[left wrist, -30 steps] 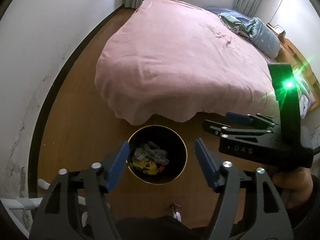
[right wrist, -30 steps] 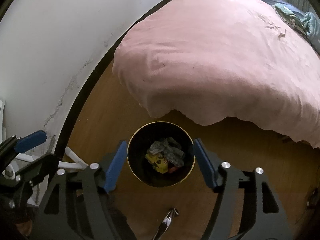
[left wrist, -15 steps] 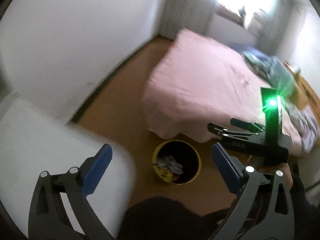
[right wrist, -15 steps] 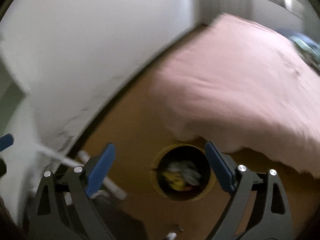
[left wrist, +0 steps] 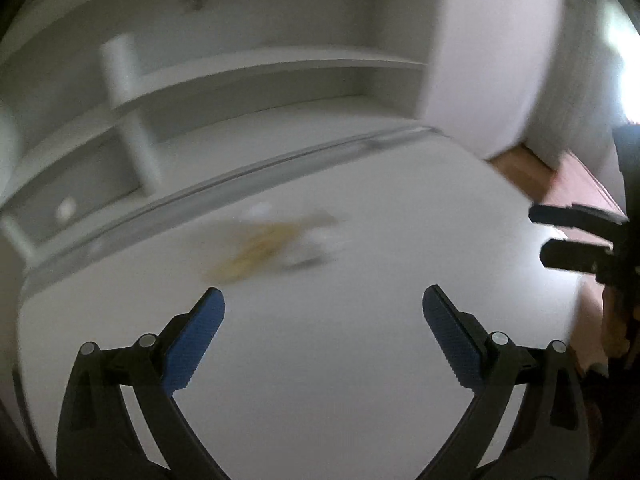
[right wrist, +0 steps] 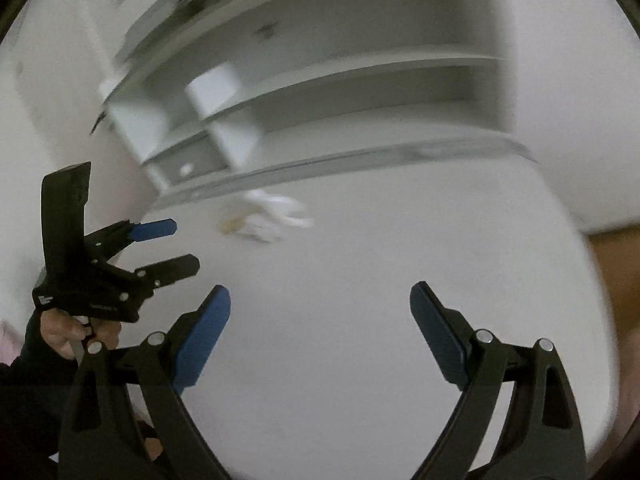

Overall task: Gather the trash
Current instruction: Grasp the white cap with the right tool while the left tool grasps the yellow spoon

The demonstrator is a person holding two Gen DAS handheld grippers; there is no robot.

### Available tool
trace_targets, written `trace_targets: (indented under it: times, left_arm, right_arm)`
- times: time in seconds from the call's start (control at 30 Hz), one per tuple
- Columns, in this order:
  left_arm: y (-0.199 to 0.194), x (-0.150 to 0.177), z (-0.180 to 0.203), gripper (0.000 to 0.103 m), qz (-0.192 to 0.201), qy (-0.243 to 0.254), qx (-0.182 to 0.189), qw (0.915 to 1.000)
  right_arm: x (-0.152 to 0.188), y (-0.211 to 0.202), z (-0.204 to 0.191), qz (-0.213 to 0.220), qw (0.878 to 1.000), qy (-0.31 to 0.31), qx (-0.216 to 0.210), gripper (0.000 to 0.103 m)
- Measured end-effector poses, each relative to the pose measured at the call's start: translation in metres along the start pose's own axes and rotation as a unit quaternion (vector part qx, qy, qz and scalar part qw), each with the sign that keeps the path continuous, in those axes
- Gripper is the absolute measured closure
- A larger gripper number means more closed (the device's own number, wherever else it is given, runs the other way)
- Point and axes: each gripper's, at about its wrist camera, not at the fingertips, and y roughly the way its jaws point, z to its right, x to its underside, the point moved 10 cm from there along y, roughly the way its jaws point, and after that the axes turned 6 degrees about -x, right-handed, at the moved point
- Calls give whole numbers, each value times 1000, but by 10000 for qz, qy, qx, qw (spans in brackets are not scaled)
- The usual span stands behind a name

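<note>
my left gripper (left wrist: pixel 323 304) and my right gripper (right wrist: pixel 320 300) are both wide open, with nothing in them. the trash (left wrist: pixel 272 246) lies near the back edge of the white desk (left wrist: pixel 340 360). it looks light, soft and crinkly, so i would pinch its middle. it is too blurry to tell what it is.

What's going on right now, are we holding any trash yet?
Not yet. A person carries both tools over a white desk, and both views are motion-blurred. The left gripper and right gripper have jaws wide apart with nothing between them; both have just been opening. Ahead on the desk lies a small heap of litter, yellowish and white, too blurred to identify. Neither gripper touches it.
</note>
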Motion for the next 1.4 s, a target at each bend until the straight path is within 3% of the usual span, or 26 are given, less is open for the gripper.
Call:
trace_targets:
  times: [0.1, 0.27, 0.53, 0.67, 0.8, 0.97, 1.17, 1.23, 1.37, 1.4]
  left_arm:
    - [5, 14, -50, 7, -88, -356, -210, 9991]
    - [17, 33, -87, 7, -252, -636, -196, 9975]
    - [36, 21, -87, 7, -344, -382, -39, 9987]
    - [44, 20, -86, 7, -413, -228, 16, 9989]
    - [56, 15, -80, 7, -491, -78, 61, 9987]
    - [71, 1, -65, 7, -523, 270, 75, 9982]
    - [93, -12, -55, 8, -586, 713, -110, 9957]
    - [95, -12, -51, 23, -646, 794, -150, 9946]
    - [101, -16, -44, 40, -721, 850, -78, 9937]
    - [100, -17, -41, 49, -725, 897, -69, 9933]
  right_arm:
    - [-32, 58, -27, -419, 9986, -302, -115, 15]
    - [-74, 131, -55, -928, 9907, -988, 103, 19]
    - [-81, 214, -61, -2100, 9642, -1554, 451, 47]
    - [-74, 227, -61, -2393, 9566, -1588, 490, 71]
    - [-84, 220, -63, -2242, 9607, -1570, 469, 72]
    - [-104, 172, -55, -1677, 9767, -1276, 407, 72]
    - [-94, 114, -34, -1342, 9849, -996, 451, 72]
    - [-88, 95, -23, -1267, 9871, -872, 450, 72]
    - [-75, 60, 1, -1136, 9900, -640, 546, 72]
    - [-71, 51, 8, -1107, 9905, -568, 590, 72]
